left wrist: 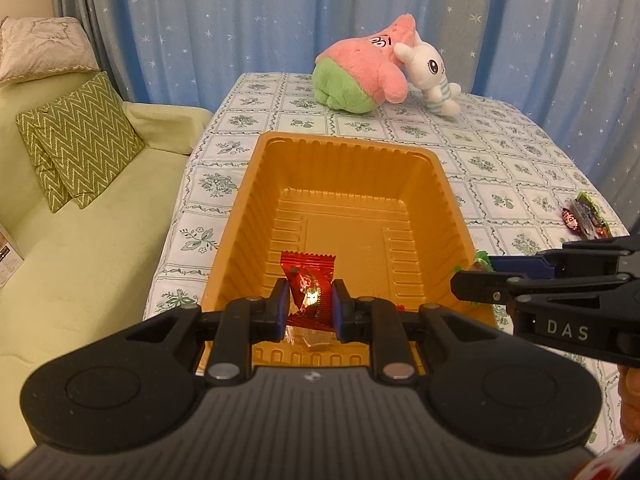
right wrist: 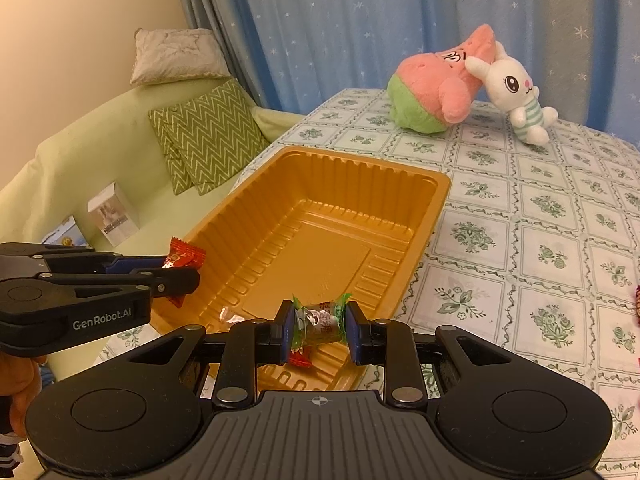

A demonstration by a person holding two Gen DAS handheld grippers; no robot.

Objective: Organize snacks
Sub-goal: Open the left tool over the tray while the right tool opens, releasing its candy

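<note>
An orange plastic tray stands on the patterned tablecloth; it also shows in the right wrist view. My left gripper is shut on a red wrapped candy above the tray's near end; the candy also shows in the right wrist view. My right gripper is shut on a green wrapped candy over the tray's near right corner. A clear wrapped candy and a small red one lie in the tray.
A few more wrapped snacks lie on the table at the right. A pink plush and a white rabbit plush sit at the table's far end. A green sofa with cushions stands to the left.
</note>
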